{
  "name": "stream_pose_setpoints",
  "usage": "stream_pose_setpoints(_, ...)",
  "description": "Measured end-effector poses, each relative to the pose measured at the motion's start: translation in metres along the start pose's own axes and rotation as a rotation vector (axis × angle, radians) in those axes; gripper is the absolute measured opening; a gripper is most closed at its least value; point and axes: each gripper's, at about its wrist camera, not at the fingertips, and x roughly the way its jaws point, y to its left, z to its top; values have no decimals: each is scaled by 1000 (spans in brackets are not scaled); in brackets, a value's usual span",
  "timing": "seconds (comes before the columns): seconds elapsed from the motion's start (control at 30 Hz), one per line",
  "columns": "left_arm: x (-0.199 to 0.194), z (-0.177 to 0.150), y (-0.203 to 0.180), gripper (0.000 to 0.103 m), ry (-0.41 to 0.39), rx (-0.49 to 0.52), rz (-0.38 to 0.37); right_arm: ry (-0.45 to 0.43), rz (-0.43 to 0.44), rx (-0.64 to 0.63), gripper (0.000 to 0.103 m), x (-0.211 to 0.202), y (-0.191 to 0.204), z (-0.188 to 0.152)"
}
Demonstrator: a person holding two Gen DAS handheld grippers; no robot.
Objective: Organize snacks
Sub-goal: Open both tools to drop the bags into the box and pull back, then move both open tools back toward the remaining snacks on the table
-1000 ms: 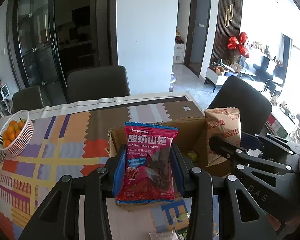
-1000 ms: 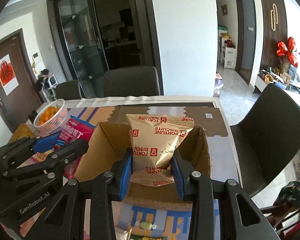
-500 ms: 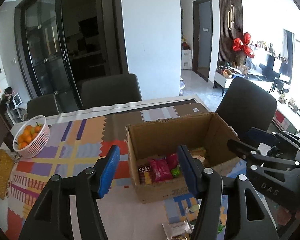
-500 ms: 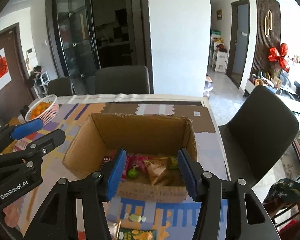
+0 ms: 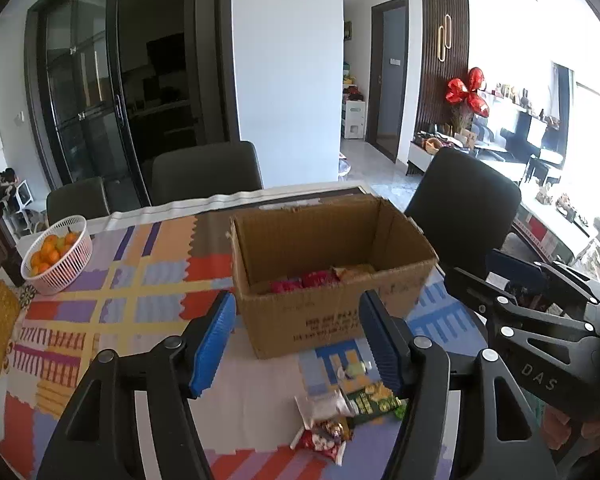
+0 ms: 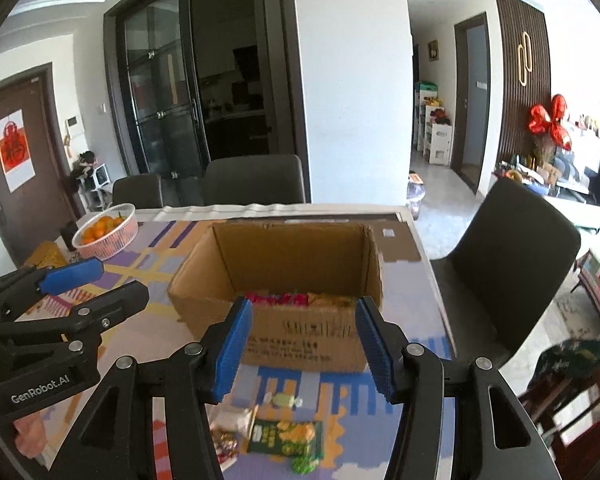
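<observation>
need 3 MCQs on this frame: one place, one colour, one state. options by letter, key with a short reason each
1. Where do the loose snack packets lie?
A. on the chair seat
B. on the tablecloth in front of the cardboard box
C. in the fruit basket

2. What colour are the pads on the tongs?
A. blue
B. yellow
C. white

3. What state are the right tongs in?
A. shut on a biscuit bag
B. shut on the box wall
C. open with nothing between them

Key:
1 B: the packets lie on the tablecloth on the near side of the cardboard box, not in it.
2 A: both pairs carry ribbed blue pads.
3 C: the right tongs have just been opening, and only the table and box show through the gap.
</observation>
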Motion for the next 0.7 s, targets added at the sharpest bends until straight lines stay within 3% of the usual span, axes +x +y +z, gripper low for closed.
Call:
stream_pose_setpoints(0.33, -5, -49, -8, 66, 67, 14, 14, 68, 8, 18, 55, -10, -1, -50)
stream_pose_setpoints(0.7, 27, -116, -1, 66, 252, -61, -5, 194, -17, 3, 55, 6, 0, -107)
